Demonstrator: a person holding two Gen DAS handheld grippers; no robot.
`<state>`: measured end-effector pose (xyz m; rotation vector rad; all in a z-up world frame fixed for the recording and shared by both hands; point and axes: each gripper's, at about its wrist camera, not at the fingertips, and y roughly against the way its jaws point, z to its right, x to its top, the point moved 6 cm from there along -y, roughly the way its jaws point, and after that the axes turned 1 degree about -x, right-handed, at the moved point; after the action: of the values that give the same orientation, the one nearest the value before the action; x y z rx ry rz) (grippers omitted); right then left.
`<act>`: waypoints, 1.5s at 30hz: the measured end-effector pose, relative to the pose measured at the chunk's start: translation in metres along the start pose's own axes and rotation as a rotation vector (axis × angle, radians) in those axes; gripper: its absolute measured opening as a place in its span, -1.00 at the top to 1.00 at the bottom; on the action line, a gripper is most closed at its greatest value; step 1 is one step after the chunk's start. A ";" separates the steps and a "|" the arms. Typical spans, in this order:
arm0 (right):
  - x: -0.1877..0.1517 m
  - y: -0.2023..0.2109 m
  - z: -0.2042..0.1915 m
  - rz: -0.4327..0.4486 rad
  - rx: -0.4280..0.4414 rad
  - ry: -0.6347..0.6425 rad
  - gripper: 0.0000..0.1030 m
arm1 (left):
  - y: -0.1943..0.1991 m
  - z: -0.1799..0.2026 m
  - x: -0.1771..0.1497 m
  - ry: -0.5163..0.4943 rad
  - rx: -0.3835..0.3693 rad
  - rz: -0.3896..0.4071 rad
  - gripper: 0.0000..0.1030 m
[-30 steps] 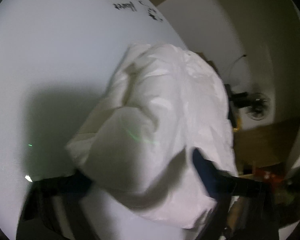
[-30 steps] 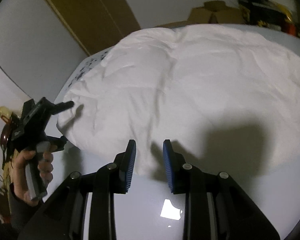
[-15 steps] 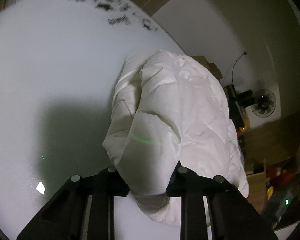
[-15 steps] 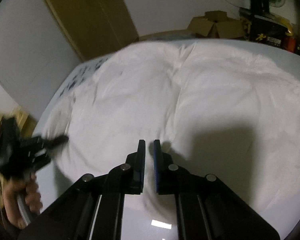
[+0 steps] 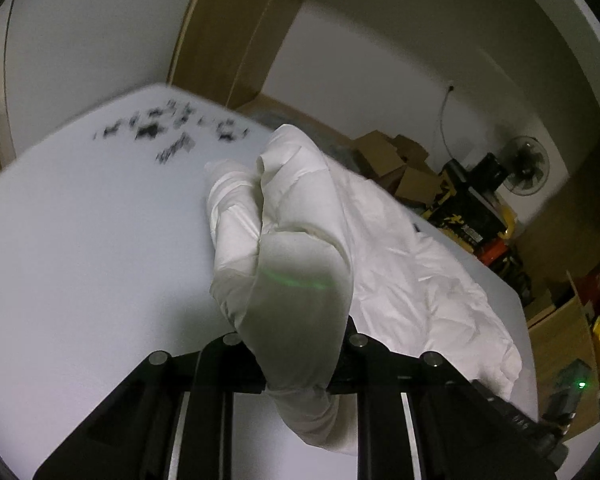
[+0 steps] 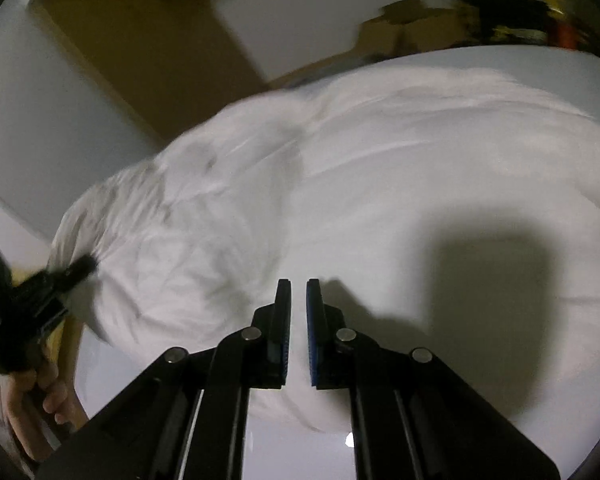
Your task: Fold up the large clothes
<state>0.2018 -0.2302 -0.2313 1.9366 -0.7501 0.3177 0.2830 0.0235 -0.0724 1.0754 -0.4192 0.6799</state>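
Item: large white garment (image 6: 340, 184), spread over most of a white worktop (image 5: 80, 248), rumpled, with no finished fold showing.

Left tool (image 5: 296, 364): jaws have just been closing and now pinch a bunched corner of the garment, lifted clear of the worktop so the cloth hangs in a rolled tube from the pads. In the right wrist view this tool shows at the left edge, gripped by a hand (image 6: 40, 400), biting the garment's edge.

Right tool (image 6: 298, 332): jaws have just been closing and are drawn nearly together over the near hem. The narrow slot between the pads shows white, but whether cloth is actually caught there cannot be told.

Progress: early. One corner is taken up; judged from the lie of the cloth, carrying the edge across, laying it down and every further fold remain.

View differences: the left wrist view alone shows the black print (image 5: 160, 136) on the worktop, the cardboard boxes (image 5: 396, 160) and fan (image 5: 528, 164) beyond. The right wrist view alone shows the garment's full spread and both tools at once; it is motion-blurred.
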 end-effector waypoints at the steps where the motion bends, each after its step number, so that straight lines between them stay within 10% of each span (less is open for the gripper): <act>1: 0.004 0.017 0.019 0.038 -0.025 -0.022 0.87 | 0.005 0.009 0.001 -0.022 0.002 0.017 0.66; 8: 0.000 0.054 0.135 0.066 -0.189 -0.207 0.84 | 0.029 0.104 0.004 -0.185 -0.035 0.093 0.66; 10: -0.015 0.040 0.142 -0.012 -0.120 -0.207 0.84 | 0.032 0.142 -0.002 -0.244 -0.063 0.100 0.66; 21: -0.073 0.143 0.185 0.150 -0.005 -0.359 0.83 | -0.015 0.331 -0.112 -0.578 -0.131 0.022 0.65; 29: -0.113 0.182 0.222 0.182 -0.036 -0.428 0.83 | -0.098 0.359 -0.226 -0.786 -0.079 -0.142 0.58; 36: -0.113 0.186 0.216 0.192 -0.032 -0.445 0.77 | -0.111 0.353 -0.226 -0.762 -0.124 -0.220 0.51; 38: -0.102 0.183 0.205 0.203 -0.031 -0.436 0.52 | -0.100 0.352 -0.222 -0.754 -0.185 -0.238 0.16; 40: -0.098 0.196 0.205 0.227 -0.030 -0.436 -0.02 | -0.080 0.351 -0.225 -0.718 -0.300 -0.272 -0.98; 45: -0.067 0.216 0.188 0.292 -0.030 -0.416 -0.30 | -0.003 0.328 -0.219 -0.730 -0.475 -0.186 -0.99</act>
<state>-0.0038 -0.4381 -0.2007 1.8854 -1.3081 0.0751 0.1288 -0.3401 -0.0695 0.8601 -1.0354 -0.0145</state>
